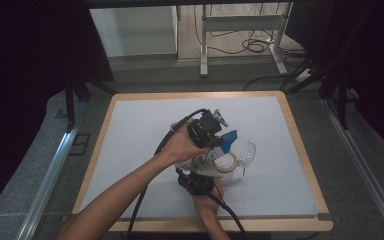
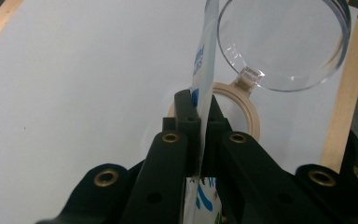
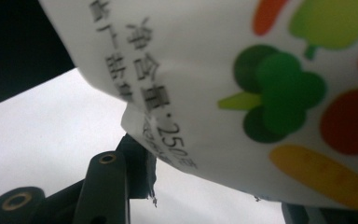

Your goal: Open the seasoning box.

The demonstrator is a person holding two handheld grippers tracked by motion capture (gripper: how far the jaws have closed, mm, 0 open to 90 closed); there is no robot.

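Both grippers are clamping one packet [image 2: 204, 70]: the left gripper [image 2: 199, 122] pinching its edge, the right gripper [image 1: 198, 175] gripping its torn corner, its length tilting toward the open jar [image 2: 242, 109].

Both hands meet mid-table, the left gripper [image 1: 219, 131] above the right gripper [image 1: 198, 181], beside a clear jar [image 1: 240, 156].

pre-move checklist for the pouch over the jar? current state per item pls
1. Left gripper clamped on the pouch edge: ok.
2. Right gripper pinching the pouch corner: ok, jaws closed on torn edge.
3. Jar lid open, hinged back: ok.
4. Pouch mouth over jar opening: cannot tell; high view shows it close above.
5. Pouch already torn open: cannot tell.
6. Jar standing on the table: ok.
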